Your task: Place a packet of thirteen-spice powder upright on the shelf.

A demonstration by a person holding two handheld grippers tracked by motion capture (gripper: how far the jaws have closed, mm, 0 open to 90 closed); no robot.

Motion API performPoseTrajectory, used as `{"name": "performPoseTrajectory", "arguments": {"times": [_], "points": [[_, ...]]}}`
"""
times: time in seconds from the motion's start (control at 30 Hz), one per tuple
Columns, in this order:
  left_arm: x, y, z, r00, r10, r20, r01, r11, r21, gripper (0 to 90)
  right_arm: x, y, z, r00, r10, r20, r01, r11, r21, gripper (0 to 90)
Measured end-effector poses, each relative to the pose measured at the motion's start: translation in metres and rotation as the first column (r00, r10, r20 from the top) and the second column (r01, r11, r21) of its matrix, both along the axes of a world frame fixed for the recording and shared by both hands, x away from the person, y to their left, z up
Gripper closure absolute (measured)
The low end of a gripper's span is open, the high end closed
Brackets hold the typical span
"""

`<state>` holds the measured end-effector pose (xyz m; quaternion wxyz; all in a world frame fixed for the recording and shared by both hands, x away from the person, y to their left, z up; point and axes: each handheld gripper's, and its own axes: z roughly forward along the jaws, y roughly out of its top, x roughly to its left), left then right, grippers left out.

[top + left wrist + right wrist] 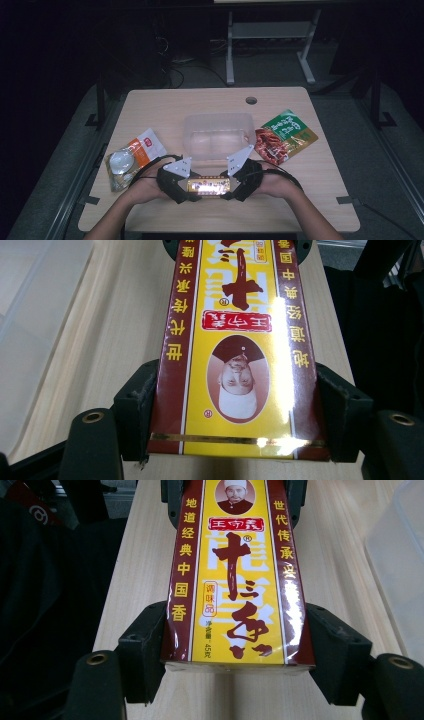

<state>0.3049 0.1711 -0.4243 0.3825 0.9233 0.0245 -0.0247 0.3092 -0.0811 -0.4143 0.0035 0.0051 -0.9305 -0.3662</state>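
Note:
A long yellow and dark red seasoning box (209, 186) with Chinese lettering lies level near the table's front edge, between my two grippers. My left gripper (193, 186) grips its left end, and in the left gripper view both black pads (134, 410) press the sides of the box (235, 365). My right gripper (228, 185) holds the other end. In the right gripper view its pads (145, 650) clamp the box (235, 590) on both sides. A hand holds each gripper from below.
A clear plastic container (217, 135) stands just behind the grippers at mid-table. A green and red food pouch (284, 137) lies to its right. An orange and white packet (132, 157) lies at the left. The wooden table (165, 105) has a cable hole (251, 100) at the back.

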Motion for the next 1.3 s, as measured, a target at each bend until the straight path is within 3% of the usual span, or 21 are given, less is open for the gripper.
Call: {"name": "performPoseTrajectory", "arguments": {"times": [0.23, 0.33, 0.4, 0.5, 0.6, 0.77, 0.83, 0.93, 1.03, 1.1, 1.17, 1.27, 1.3], "points": [[0.001, 0.001, 0.001, 1.0000, 0.006, 0.002, -0.006, 0.9999, -0.013, 31.2, -0.001, 0.000, 0.000, 0.9995, -0.030, 0.007, 0.030, 0.9995, 0.010, 26.7], [0.003, 0.001, 0.000, 0.9997, 0.022, -0.015, -0.022, 0.9996, -0.016, 31.3, -0.002, -0.003, -0.001, 0.9957, -0.088, 0.029, 0.088, 0.9961, 0.005, 19.7], [0.004, 0.001, 0.000, 0.9996, 0.024, -0.014, -0.024, 0.9997, -0.010, 31.3, -0.003, -0.010, 0.001, 0.9929, -0.116, 0.026, 0.115, 0.9928, 0.033, 17.3], [0.005, 0.002, 0.000, 0.9994, 0.030, -0.016, -0.030, 0.9995, -0.012, 31.3, -0.008, -0.023, 0.002, 0.9840, -0.176, 0.030, 0.175, 0.9839, 0.037, 14.4], [0.007, 0.001, 0.001, 0.9993, 0.034, -0.015, -0.034, 0.9994, -0.007, 31.3, -0.017, -0.037, 0.002, 0.9698, -0.244, 0.010, 0.243, 0.9688, 0.051, 14.0], [0.011, 0.001, 0.003, 0.9988, 0.045, -0.017, -0.045, 0.9990, -0.004, 31.3, -0.026, -0.053, -0.004, 0.9506, -0.310, 0.007, 0.310, 0.9494, 0.053, 14.0], [0.013, 0.002, 0.004, 0.9983, 0.052, -0.024, -0.053, 0.9984, -0.020, 31.3, -0.032, -0.060, -0.007, 0.9373, -0.347, -0.030, 0.348, 0.9360, 0.051, 13.8], [0.016, 0.002, 0.007, 0.9979, 0.064, -0.012, -0.064, 0.9980, 0.002, 31.3, -0.036, -0.071, -0.014, 0.9246, -0.380, -0.027, 0.381, 0.9237, 0.043, 13.8], [0.021, 0.001, 0.011, 0.9977, 0.067, -0.009, -0.067, 0.9978, 0.006, 31.3, -0.042, -0.079, -0.019, 0.9007, -0.433, -0.039, 0.434, 0.9005, 0.028, 14.0], [0.025, 0.000, 0.016, 0.9978, 0.066, -0.006, -0.066, 0.9978, 0.009, 31.3, -0.045, -0.085, -0.023, 0.8786, -0.475, -0.047, 0.476, 0.8795, 0.003, 14.1], [0.028, -0.001, 0.020, 0.9978, 0.066, 0.001, -0.066, 0.9978, 0.002, 31.3, -0.050, -0.091, -0.025, 0.8652, -0.499, -0.049, 0.500, 0.8663, 0.001, 14.1], [0.035, -0.003, 0.027, 0.9977, 0.068, 0.006, -0.068, 0.9976, 0.009, 31.3, -0.057, -0.098, -0.026, 0.8559, -0.514, -0.058, 0.515, 0.8568, 0.015, 14.1], [0.038, -0.004, 0.028, 0.9977, 0.068, 0.006, -0.068, 0.9976, 0.008, 31.3, -0.059, -0.100, -0.027, 0.8565, -0.513, -0.059, 0.515, 0.8572, 0.019, 14.1]]}}
